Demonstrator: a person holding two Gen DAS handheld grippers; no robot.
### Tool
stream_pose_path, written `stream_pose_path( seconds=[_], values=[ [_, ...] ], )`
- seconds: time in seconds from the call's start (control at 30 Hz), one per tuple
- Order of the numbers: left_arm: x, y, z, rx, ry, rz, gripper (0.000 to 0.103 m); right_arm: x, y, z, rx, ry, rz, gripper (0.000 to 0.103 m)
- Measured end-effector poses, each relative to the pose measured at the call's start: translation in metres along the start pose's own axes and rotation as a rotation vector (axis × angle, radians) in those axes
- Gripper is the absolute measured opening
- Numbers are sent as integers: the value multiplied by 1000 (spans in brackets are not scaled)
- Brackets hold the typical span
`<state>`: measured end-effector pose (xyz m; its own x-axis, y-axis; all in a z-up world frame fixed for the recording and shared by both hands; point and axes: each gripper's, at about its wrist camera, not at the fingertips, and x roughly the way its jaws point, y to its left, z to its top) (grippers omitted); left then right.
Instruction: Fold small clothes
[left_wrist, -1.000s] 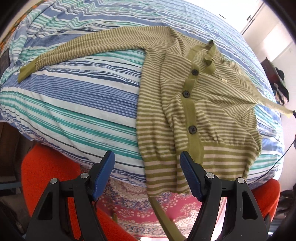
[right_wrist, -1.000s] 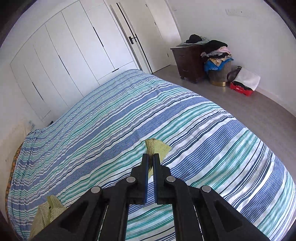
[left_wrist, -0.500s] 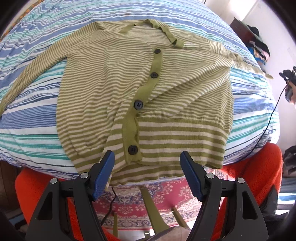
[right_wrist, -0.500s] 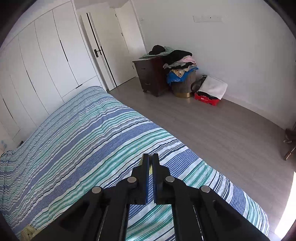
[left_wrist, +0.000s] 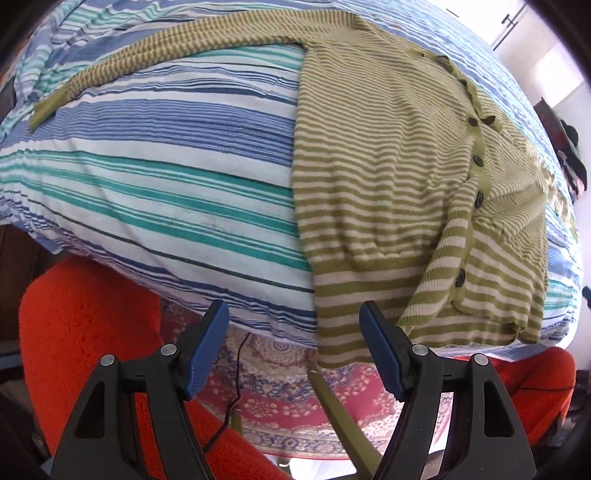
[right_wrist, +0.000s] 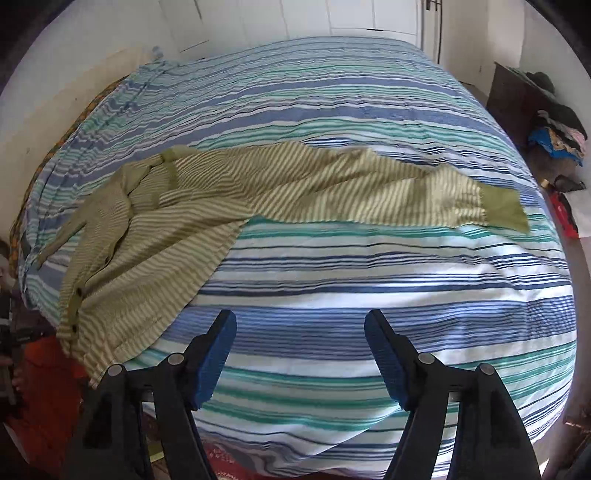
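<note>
Left gripper (left_wrist: 293, 349): jaws spread wide, nothing between the blue pads (left_wrist: 207, 347). It hangs off the near edge of the bed (left_wrist: 155, 177), over the patterned red rug (left_wrist: 280, 384). Right-hand pad sits just beside the cardigan's hem; contact cannot be confirmed.

Right gripper (right_wrist: 300, 356): jaws also spread wide, holding nothing. It hovers above bare striped bedcover (right_wrist: 369, 295), apart from the garment.

Cardigan (left_wrist: 388, 177): green-and-cream striped, dark buttons (left_wrist: 479, 160) on a plain green placket. Lies flat, front up, on the bedcover. In the left wrist view the body fills the 1 to 4 o'clock part of the frame, the hem drooping over the bed's near edge at about 5 o'clock. One sleeve (left_wrist: 177, 48) runs out toward 10 o'clock and ends in a plain green cuff (left_wrist: 46, 109).

In the right wrist view the cardigan (right_wrist: 155, 236) body is at 9 o'clock and the other sleeve (right_wrist: 332, 188) stretches across to 3 o'clock, its cuff (right_wrist: 504, 208) flat on the cover.

Also noted: orange fleece fabric (left_wrist: 85, 332) at 7 o'clock below the bed edge in the left view; dark cabinet (right_wrist: 517, 99) with piled clothes at 2 o'clock in the right view.
</note>
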<state>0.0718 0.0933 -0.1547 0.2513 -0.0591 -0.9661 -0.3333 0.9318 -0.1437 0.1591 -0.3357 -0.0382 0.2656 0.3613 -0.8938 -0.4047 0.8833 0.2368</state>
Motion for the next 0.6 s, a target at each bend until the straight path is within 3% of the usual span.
stream_pose_path(
  seconds=[0.07, 0.17, 0.27, 0.33, 0.37, 0.4, 0.5, 0.6],
  values=[
    [7, 5, -4, -3, -2, -24, 75, 24, 67, -33, -29, 76, 169, 62],
    [14, 9, -7, 11, -2, -59, 75, 59, 106, -52, 132, 122, 345, 61],
    [15, 17, -11, 12, -8, -88, 75, 94, 108, -58, 275, 102, 359, 62],
    [12, 26, -15, -1, -8, -106, 75, 120, 110, -59, 290, 140, 288, 59],
    [10, 31, -18, -12, -11, -116, 75, 127, 106, -62, 300, 146, 248, 39],
    [8, 35, -20, -20, -16, -125, 75, 128, 96, -55, 329, 143, 232, 5],
    [5, 39, -25, -30, -32, -145, 75, 87, 78, -59, 365, 86, 243, 4],
    [8, 35, -26, -17, -22, -153, 75, 32, 60, -66, 331, 48, 162, 4]
  ],
)
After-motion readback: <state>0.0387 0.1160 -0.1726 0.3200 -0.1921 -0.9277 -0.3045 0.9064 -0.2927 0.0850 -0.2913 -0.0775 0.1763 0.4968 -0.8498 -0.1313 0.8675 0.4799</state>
